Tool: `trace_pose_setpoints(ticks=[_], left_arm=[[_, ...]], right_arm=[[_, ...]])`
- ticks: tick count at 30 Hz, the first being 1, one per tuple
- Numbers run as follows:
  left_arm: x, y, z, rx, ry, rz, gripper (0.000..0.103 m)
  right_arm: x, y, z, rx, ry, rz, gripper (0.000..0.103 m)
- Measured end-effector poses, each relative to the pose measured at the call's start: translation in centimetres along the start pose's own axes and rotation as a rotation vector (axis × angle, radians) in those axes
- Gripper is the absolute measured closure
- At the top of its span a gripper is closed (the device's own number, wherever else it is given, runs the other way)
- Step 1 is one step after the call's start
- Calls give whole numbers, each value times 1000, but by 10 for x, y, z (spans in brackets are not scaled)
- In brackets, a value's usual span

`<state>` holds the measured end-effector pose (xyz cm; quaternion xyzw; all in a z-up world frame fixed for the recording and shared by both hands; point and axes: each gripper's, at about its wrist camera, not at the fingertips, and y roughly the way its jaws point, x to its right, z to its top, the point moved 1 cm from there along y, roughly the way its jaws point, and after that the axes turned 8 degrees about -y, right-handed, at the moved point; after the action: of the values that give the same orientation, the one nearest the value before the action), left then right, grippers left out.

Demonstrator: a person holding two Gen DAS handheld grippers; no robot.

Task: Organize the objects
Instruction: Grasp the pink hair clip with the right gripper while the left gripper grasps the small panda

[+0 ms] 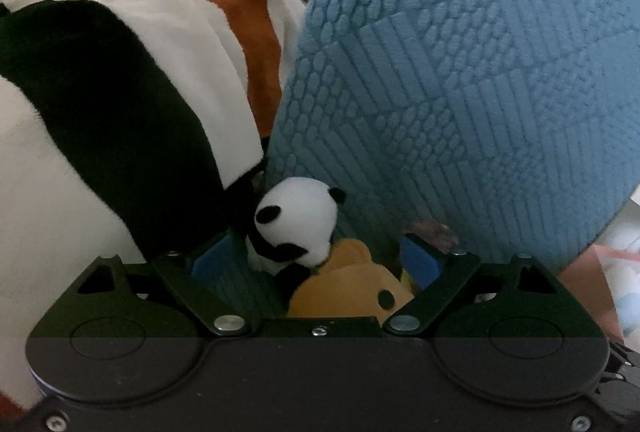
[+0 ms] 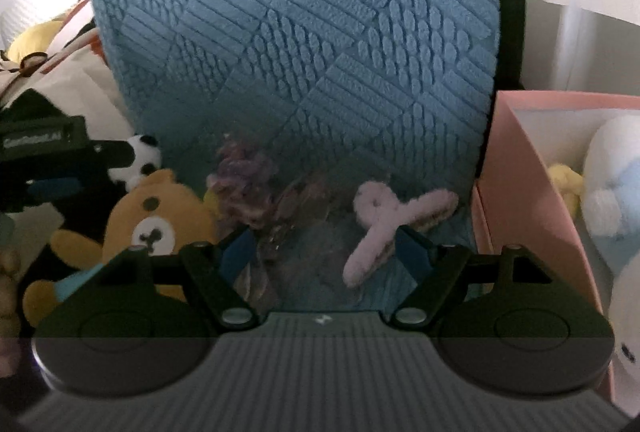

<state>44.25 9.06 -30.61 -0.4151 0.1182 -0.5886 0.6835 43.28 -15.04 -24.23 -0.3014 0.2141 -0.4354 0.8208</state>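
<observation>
Left gripper (image 1: 316, 252) is gaping around the panda (image 1: 296, 220) and bear (image 1: 352, 288); right gripper (image 2: 326, 252) is gaping by the pink clip (image 2: 384, 228) against the blue cushion (image 2: 296, 31).

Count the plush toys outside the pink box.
2. A panda leans against the blue cushion, and a brown bear lies just in front of it, between the left jaws. Others may be hidden.
</observation>
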Motion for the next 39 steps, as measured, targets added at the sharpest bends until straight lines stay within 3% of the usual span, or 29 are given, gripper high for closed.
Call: trace_pose_setpoints(ticks=[13, 29, 33, 39], left_arm=[[-9, 35, 11, -58, -30, 44, 22], [-14, 61, 14, -79, -50, 70, 46], [-15, 61, 15, -64, -62, 65, 49], [-20, 56, 17, -36, -81, 55, 51]], right_arm=[[12, 46, 12, -64, 34, -43, 24], [11, 63, 9, -90, -60, -153, 24], [17, 59, 3, -132, 42, -102, 24], [14, 61, 0, -116, 37, -90, 23]])
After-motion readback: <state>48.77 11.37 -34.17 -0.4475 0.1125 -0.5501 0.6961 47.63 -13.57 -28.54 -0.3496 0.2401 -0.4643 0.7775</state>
